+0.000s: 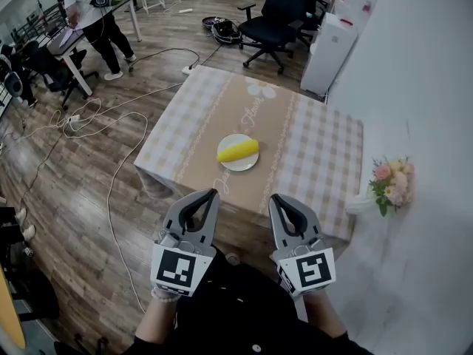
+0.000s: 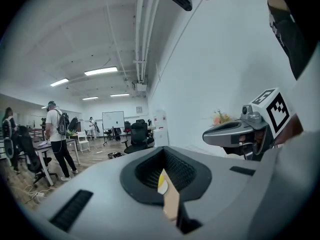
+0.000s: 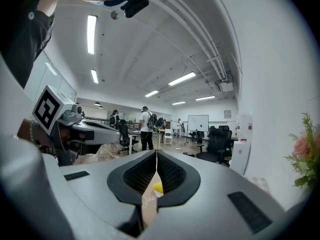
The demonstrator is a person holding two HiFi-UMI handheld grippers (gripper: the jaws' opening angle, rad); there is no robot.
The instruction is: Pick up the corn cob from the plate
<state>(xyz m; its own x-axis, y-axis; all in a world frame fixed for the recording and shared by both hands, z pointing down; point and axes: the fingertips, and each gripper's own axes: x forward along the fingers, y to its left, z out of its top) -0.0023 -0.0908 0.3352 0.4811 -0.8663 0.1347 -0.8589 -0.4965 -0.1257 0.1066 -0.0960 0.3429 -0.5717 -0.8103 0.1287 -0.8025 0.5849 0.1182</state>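
Left gripper (image 1: 212, 194) and right gripper (image 1: 274, 198) hang side by side, jaws pressed together on nothing. Corn cob (image 1: 238, 151) lies on the white plate (image 1: 240, 166), mid-table (image 1: 318, 154), beyond both.

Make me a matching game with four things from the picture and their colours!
Things:
1 corn
2 flowers
3 chair
4 plate

Colours:
a black
b white
c yellow
d pink and green

Right pairs: 1-c, 2-d, 3-a, 4-b
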